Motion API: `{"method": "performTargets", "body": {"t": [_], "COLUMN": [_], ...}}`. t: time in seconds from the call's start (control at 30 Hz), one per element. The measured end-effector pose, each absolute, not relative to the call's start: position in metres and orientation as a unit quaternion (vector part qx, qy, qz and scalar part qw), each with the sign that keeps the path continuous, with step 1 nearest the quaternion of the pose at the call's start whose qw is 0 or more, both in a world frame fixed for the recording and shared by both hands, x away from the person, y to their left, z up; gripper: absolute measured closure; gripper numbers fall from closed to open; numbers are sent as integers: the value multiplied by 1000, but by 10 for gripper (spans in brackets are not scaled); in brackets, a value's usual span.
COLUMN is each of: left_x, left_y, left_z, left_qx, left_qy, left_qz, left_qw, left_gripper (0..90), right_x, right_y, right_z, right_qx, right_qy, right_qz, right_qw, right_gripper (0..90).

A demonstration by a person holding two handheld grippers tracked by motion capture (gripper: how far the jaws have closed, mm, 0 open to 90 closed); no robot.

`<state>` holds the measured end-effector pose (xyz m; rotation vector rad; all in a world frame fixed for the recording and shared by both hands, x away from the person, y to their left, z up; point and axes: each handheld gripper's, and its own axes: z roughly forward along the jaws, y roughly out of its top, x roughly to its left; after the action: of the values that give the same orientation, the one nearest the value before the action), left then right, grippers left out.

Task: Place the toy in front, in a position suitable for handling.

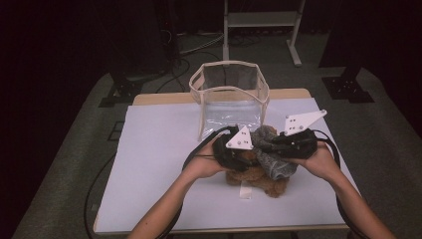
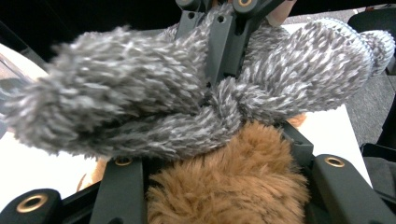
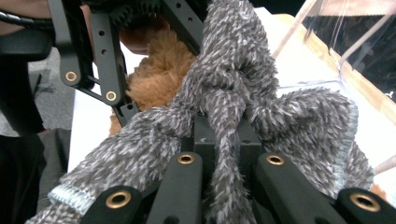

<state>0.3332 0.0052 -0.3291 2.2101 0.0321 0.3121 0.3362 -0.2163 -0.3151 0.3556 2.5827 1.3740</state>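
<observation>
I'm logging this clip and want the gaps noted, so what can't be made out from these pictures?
- High view: the brown plush toy is mostly covered by both hands, the claws and the grey fuzzy scarf; its shape is unclear.
- Left gripper view: the scarf hides the left claw tips.
- Right gripper view: the scarf drapes over the right claw, hiding its grip.
- High view: the white tag is too small to read.
</observation>
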Motion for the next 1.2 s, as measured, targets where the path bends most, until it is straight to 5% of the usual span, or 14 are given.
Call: {"method": "performTargets", "body": {"t": [0.43,1.03,1.2], "left_x": [336,332,329], "left_y": [13,-11,-35], "left_z": [-334,-296,-283], "left_qx": [886,873,873], "left_qy": [24,-8,-31], "left_qz": [128,132,135], "left_qw": [444,469,468], "left_gripper": [528,507,506], "right_x": [340,332,313], "right_y": [-216,-313,-340], "right_z": [-324,-400,-363], "right_qx": [126,253,239], "right_qy": [868,828,782], "right_qz": [470,493,568], "right_qw": [97,84,96], "right_gripper": [833,825,825]}}
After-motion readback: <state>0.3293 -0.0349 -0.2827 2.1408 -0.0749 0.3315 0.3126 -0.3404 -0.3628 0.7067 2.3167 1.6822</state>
